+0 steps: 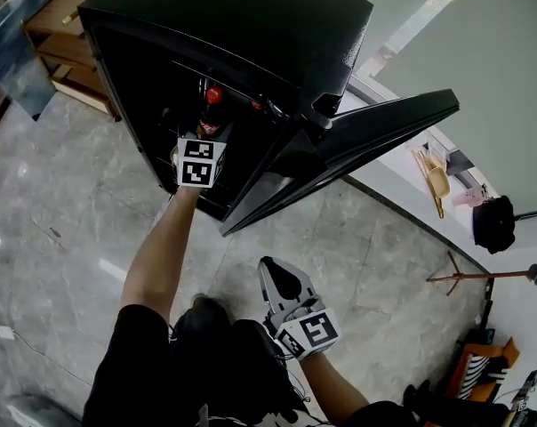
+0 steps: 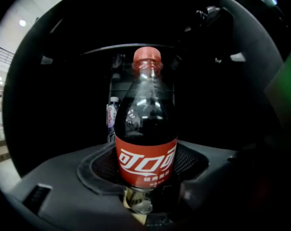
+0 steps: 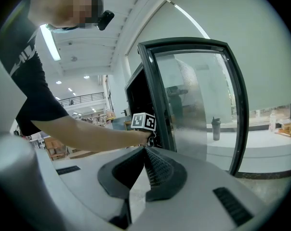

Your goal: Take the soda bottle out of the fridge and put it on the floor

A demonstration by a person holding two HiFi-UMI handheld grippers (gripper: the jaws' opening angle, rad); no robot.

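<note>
The soda bottle [image 2: 146,143], dark cola with a red cap and red label, stands upright inside the black fridge [image 1: 242,25]. In the head view only its red cap [image 1: 214,94] and neck show in the dark opening. My left gripper [image 2: 146,179] reaches into the fridge [image 1: 206,132], and its pads close against both sides of the bottle's lower body. My right gripper [image 1: 274,272] hangs low over the marble floor in front of the fridge. Its jaws are shut with nothing in them [image 3: 145,149].
The fridge's glass door [image 1: 384,127] stands swung open to the right. A small purple-labelled bottle [image 2: 112,115] stands deeper in the fridge, behind the soda. A wooden shelf unit [image 1: 60,43] sits at the far left. A black bag [image 1: 493,223] lies by the right wall.
</note>
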